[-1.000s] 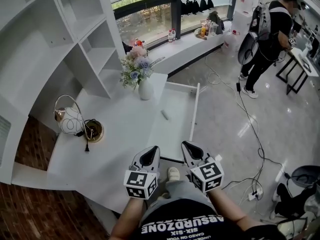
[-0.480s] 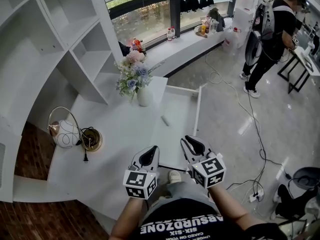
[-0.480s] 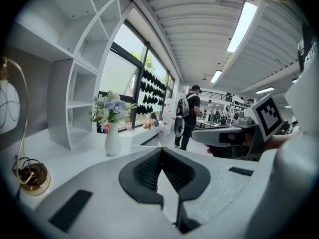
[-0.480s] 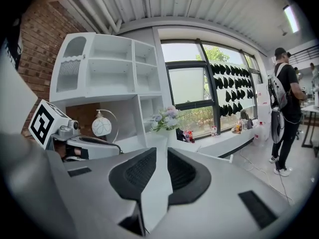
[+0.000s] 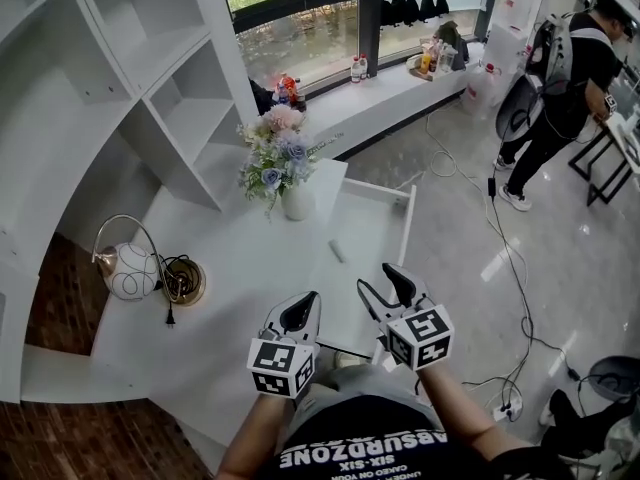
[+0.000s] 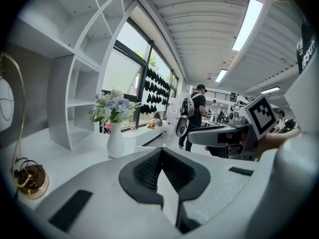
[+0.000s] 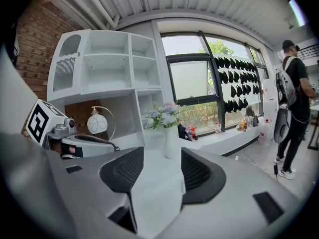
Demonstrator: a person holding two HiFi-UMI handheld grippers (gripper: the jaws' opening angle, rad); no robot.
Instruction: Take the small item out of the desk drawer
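The white desk drawer [image 5: 408,223] stands pulled out at the desk's right side. A small pale stick-like item [image 5: 338,251] lies on its floor near the left wall. My right gripper [image 5: 378,279] hovers over the drawer's near end. Its jaws have just been opening and are wide apart with nothing between them, as the right gripper view [image 7: 162,150] also shows. My left gripper [image 5: 307,302] is over the desk top just left of the drawer. Its pads meet at the tip [image 6: 159,151] and hold nothing.
A white vase of flowers [image 5: 297,200] stands on the desk [image 5: 230,268] just beyond the drawer's far left corner. A globe lamp with a brass base [image 5: 130,268] sits at the left. White shelving [image 5: 130,68] rises behind. Cables [image 5: 500,258] cross the floor; a person [image 5: 570,68] stands far right.
Both grippers have moved forward towards the open drawer. The right gripper's jaws have gone from shut to wide open. The left gripper's jaws stay together.
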